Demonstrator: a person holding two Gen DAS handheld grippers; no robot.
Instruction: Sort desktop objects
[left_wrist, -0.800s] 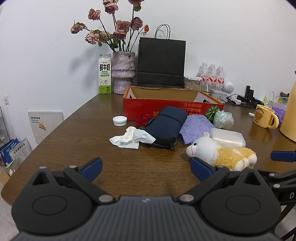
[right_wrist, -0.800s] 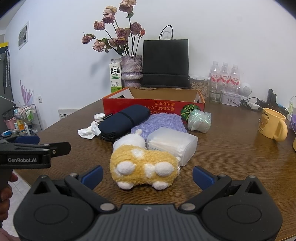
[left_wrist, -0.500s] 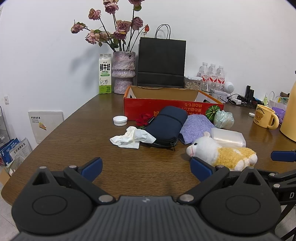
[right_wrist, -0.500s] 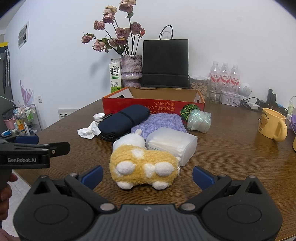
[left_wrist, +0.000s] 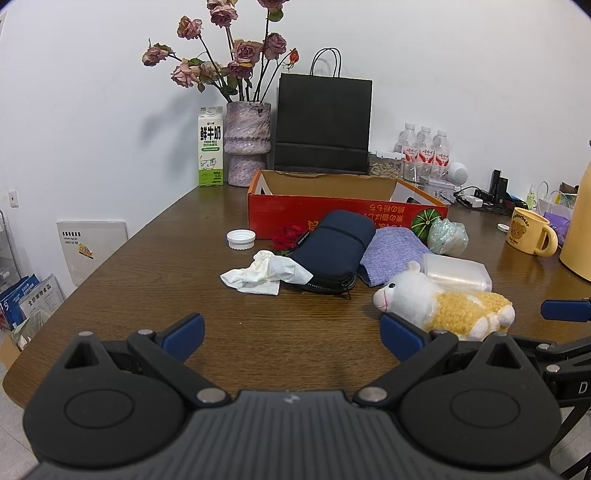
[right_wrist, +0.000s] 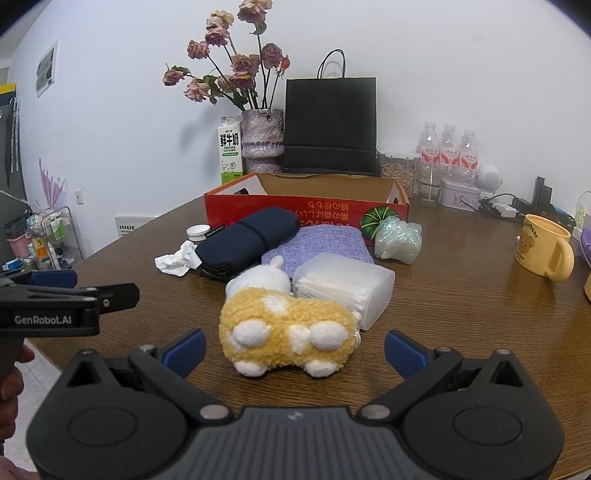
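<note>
Red box (left_wrist: 343, 214) interior hidden behind front wall; yellow jug (left_wrist: 580, 229) cut off at table's right edge.

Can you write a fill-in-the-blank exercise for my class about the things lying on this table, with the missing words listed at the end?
1. The plush sheep lies directly in front of the ______ tool.
2. The crumpled tissue lies against the dark blue ______.
3. The open cardboard box has a ______ front wall.
4. The yellow mug carries a picture of a ______.

Missing words: right; pouch; red; bear
</note>
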